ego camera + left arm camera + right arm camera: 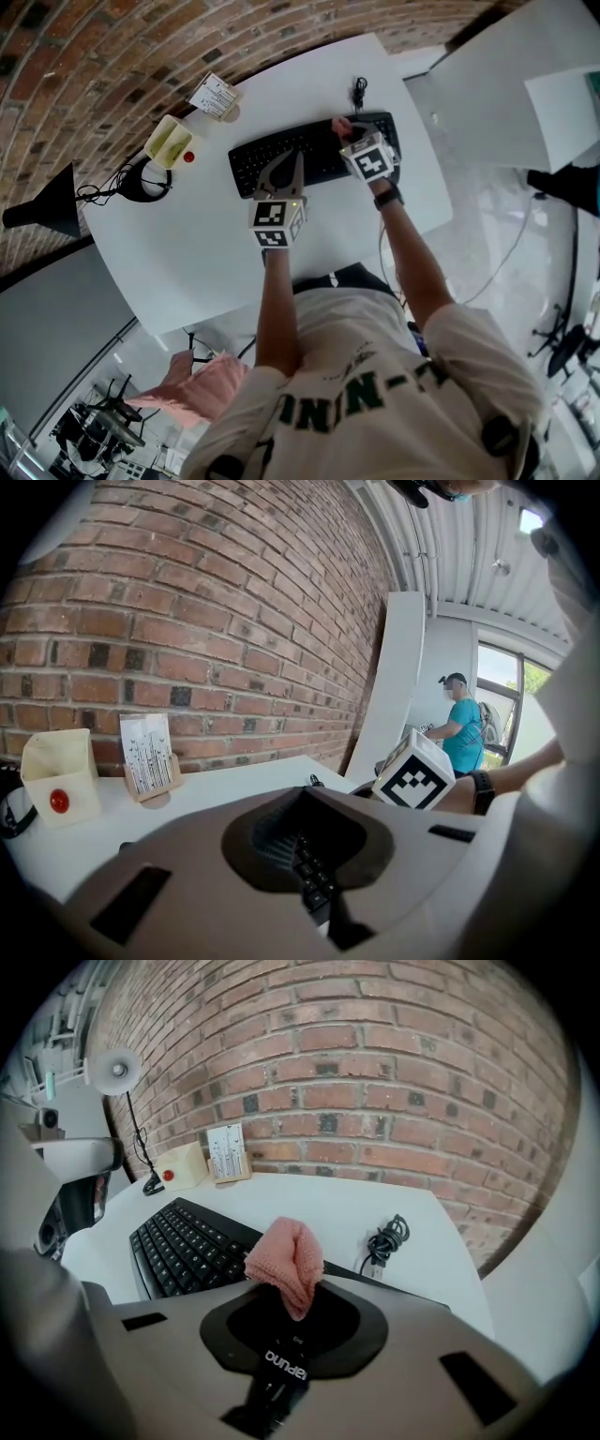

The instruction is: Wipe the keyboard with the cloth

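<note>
Brick wall (375,1072) backs the smooth white table (178,253). Only the right gripper view clearly shows the nubbly pink cloth (286,1260) pinched in the right gripper (286,1314), at the black keyboard's (281,155) 3 o'clock end. The left gripper (284,173) is closed, seemingly empty.

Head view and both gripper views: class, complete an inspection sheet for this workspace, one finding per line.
Surface: white table, curved far edge.
Job's things: black keyboard at the far side; pink cloth over its right end.
Clutter: cream box with red button, card holder, black lamp, all left of the keyboard.
Grippers: left gripper shut, empty, over the keyboard's near edge; right gripper shut on the cloth.
Cables: coiled black cable beyond the keyboard; looped cord by the lamp.
Surroundings: brick wall behind the table; person in a teal shirt far off.
</note>
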Available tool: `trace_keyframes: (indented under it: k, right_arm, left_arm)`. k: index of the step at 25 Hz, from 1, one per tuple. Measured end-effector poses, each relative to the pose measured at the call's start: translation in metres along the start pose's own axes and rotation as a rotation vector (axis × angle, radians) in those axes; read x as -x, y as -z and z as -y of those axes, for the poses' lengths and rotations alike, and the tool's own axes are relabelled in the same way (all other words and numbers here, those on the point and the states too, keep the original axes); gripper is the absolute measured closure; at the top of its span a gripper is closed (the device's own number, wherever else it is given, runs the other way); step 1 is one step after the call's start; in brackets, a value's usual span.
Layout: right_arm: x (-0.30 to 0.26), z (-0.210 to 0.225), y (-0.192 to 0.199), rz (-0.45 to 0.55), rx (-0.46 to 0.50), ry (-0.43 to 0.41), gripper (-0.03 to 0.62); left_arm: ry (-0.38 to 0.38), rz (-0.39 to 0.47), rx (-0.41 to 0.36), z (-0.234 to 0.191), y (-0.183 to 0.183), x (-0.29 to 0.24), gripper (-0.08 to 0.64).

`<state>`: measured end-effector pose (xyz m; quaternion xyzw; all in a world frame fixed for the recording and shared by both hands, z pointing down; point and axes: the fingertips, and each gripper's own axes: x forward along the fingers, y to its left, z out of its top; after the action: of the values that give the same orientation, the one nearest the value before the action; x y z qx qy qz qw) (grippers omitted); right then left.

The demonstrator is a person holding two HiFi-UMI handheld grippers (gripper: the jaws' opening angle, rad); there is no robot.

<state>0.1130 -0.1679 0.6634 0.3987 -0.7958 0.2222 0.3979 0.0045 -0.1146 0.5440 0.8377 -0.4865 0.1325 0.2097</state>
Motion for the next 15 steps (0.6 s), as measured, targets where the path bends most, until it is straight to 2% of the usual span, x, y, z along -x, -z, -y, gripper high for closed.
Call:
trace_keyframes:
  k: [11, 15]
  right_arm:
    - [0.02, 0.065, 0.028, -0.028, -0.064, 0.136, 0.563]
    - [0.027, 0.083, 0.038, -0.035, -0.093, 0.161, 0.56]
  left_arm:
    - [0.035, -0.001, -0.016, 0.014, -0.003, -0.005, 0.558]
    - [0.038, 0.0, -0.019, 0.015, -0.004, -0.003, 0.558]
